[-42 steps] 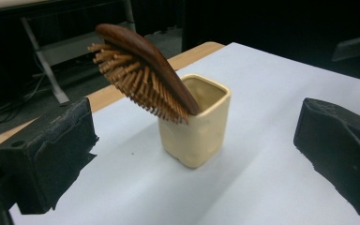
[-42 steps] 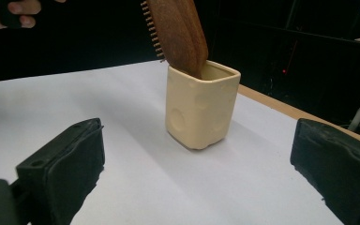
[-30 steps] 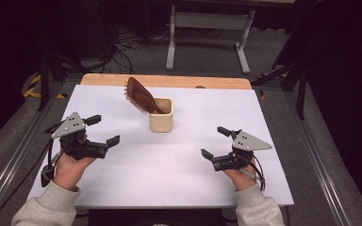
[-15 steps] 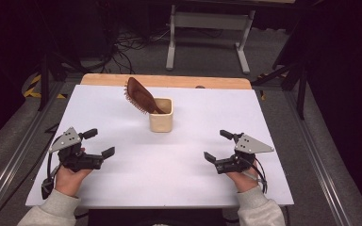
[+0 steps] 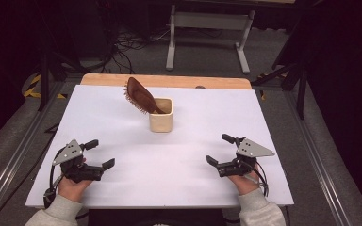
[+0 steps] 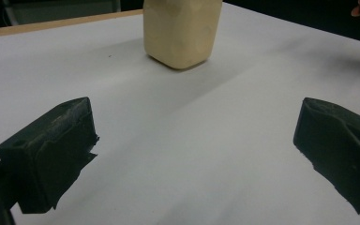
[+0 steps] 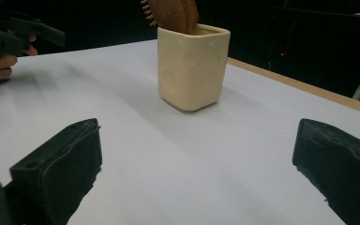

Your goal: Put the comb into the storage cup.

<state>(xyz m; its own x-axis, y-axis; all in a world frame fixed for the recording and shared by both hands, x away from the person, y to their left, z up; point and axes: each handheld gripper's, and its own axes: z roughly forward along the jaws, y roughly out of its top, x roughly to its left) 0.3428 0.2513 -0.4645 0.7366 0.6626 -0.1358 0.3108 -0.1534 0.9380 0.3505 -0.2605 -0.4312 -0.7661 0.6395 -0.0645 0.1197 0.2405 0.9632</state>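
Cream cup (image 5: 161,115) sits upright mid-desk, toward far edge, brown hairbrush (image 5: 140,95) stuck handle-down in it, bristle head leaning out to left. My left tool (image 5: 96,154) parked low near desk's (image 5: 264,117) front left corner, jaws spread wide, nothing between. My right tool (image 5: 223,150) same deal near front right, wide and empty. Both well apart from cup, both roughly aimed at it.

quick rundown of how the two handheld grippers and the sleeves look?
Both the left gripper and right gripper are black, with blocky black fingers and a grey three-cornered plate on top. Black cables trail from them. Sleeves are light grey.
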